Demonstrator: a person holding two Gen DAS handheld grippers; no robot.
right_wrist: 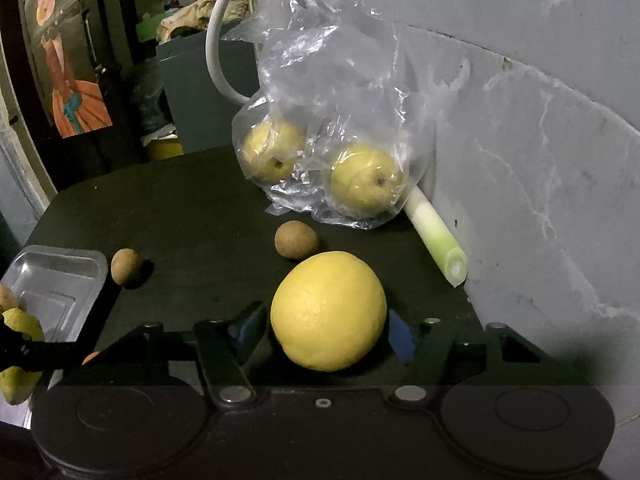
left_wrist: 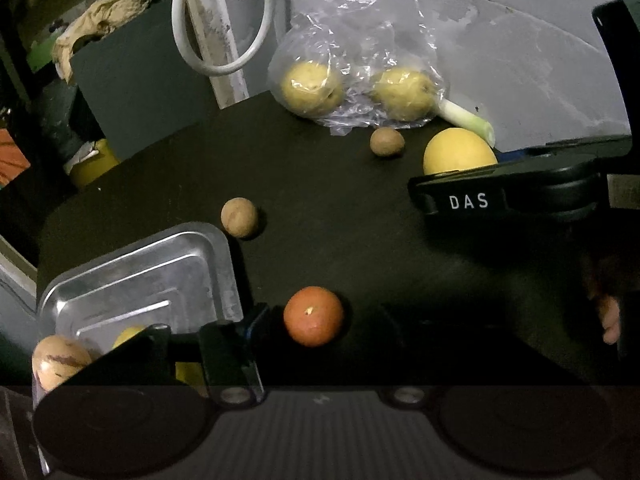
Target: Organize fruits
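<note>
The jaws of the right gripper (right_wrist: 326, 336) stand wide on either side of the big yellow citrus (right_wrist: 328, 312), with a gap showing at each pad, so the fruit looks bracketed, not yet clamped. The jaws of the left gripper (left_wrist: 320, 320) are also spread wide, empty, with the orange (left_wrist: 313, 316) lying on the worktop (left_wrist: 340, 220) between them.

The sorting looks partly done. The metal tray (left_wrist: 160, 264), at 9 o'clock in the left view, already holds a mottled tan fruit (left_wrist: 60, 360) and something yellow, half hidden behind the left finger. Loose on the worktop are the orange, the citrus and two small brown fruits: one (left_wrist: 240, 218) just beside the tray's far corner, the other (left_wrist: 387, 142) at 12 o'clock near the plastic bag (left_wrist: 360, 40). The bag holds two pale yellow fruits (left_wrist: 312, 88), which I judge the fiddliest to get out.

A leek stalk (right_wrist: 436, 236) leans at the wall at 1 o'clock, and a white cable (left_wrist: 216, 20) hangs behind. Nothing blocks the way to the tray except the nearer brown fruit.
</note>
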